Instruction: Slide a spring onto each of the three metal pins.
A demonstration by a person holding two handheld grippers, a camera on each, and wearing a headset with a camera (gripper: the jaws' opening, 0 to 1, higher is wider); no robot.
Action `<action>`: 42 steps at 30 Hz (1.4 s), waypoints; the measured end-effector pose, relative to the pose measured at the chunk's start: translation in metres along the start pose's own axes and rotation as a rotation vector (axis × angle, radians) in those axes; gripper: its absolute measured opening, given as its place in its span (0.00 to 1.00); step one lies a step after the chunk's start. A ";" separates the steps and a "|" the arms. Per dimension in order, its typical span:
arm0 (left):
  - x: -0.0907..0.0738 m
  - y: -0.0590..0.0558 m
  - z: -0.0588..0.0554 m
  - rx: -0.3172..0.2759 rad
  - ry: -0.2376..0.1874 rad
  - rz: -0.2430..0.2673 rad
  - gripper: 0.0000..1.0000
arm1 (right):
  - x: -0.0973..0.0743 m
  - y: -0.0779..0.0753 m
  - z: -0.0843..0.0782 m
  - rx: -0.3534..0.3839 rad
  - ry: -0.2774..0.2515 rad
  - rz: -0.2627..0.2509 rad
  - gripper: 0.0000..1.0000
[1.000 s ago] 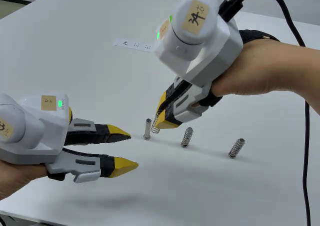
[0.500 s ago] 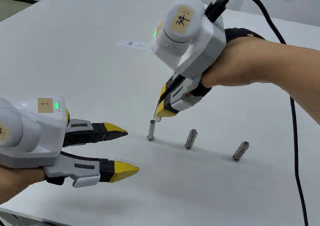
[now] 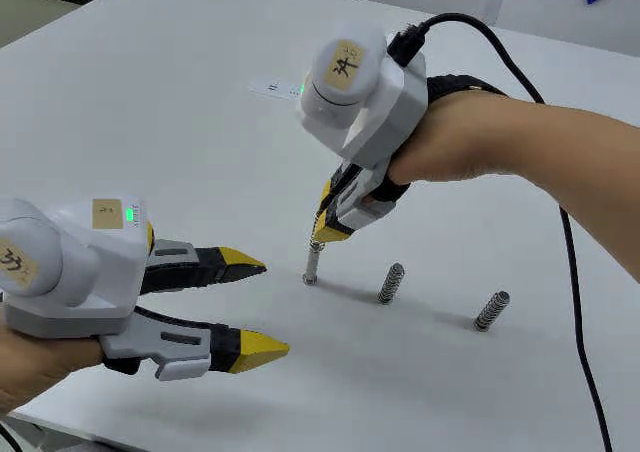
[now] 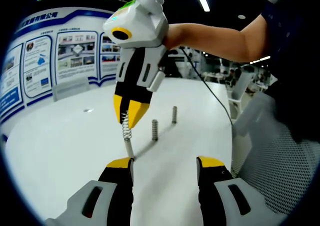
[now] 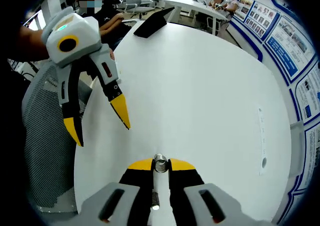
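Note:
My right gripper (image 3: pixel 322 234) points down, shut on a small steel spring (image 3: pixel 316 244) directly over the left metal pin (image 3: pixel 312 267); the spring's lower end meets the pin's top. From the left gripper view, that spring (image 4: pixel 126 127) hangs from the yellow tips above the pin (image 4: pixel 129 149). In the right gripper view the spring (image 5: pixel 160 163) sits between my closed pads, pin (image 5: pixel 155 195) below. Two more pins (image 3: pixel 391 283) (image 3: pixel 491 310) to the right each carry a spring. My left gripper (image 3: pixel 259 306) stands open and empty, left of the pins.
A white label strip (image 3: pixel 275 89) lies at the back of the white table (image 3: pixel 150 142). A black cable (image 3: pixel 575 272) trails from the right gripper past the right side. The table's near edge (image 3: pixel 60 422) runs under my left gripper.
My right gripper lifted the spring from beside the left pin, shifted it over the pin's top and lowered its end onto it. The left gripper stayed open and barely moved.

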State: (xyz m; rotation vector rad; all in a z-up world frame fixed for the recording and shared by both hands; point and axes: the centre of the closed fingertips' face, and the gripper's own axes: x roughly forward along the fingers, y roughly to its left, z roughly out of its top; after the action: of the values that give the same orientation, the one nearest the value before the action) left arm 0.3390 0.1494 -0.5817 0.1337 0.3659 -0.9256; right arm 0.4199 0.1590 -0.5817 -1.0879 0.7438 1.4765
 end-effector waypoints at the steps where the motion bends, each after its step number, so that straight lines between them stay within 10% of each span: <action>1: 0.000 0.000 0.000 0.000 0.000 0.000 0.52 | 0.000 0.000 0.000 0.000 0.002 -0.001 0.12; 42: -0.001 0.004 -0.003 -0.006 0.009 0.010 0.50 | 0.056 0.009 -0.022 0.035 0.071 0.031 0.12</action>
State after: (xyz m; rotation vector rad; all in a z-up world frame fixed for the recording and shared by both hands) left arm 0.3408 0.1531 -0.5848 0.1339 0.3760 -0.9140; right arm 0.4180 0.1598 -0.6429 -1.1110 0.8367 1.4518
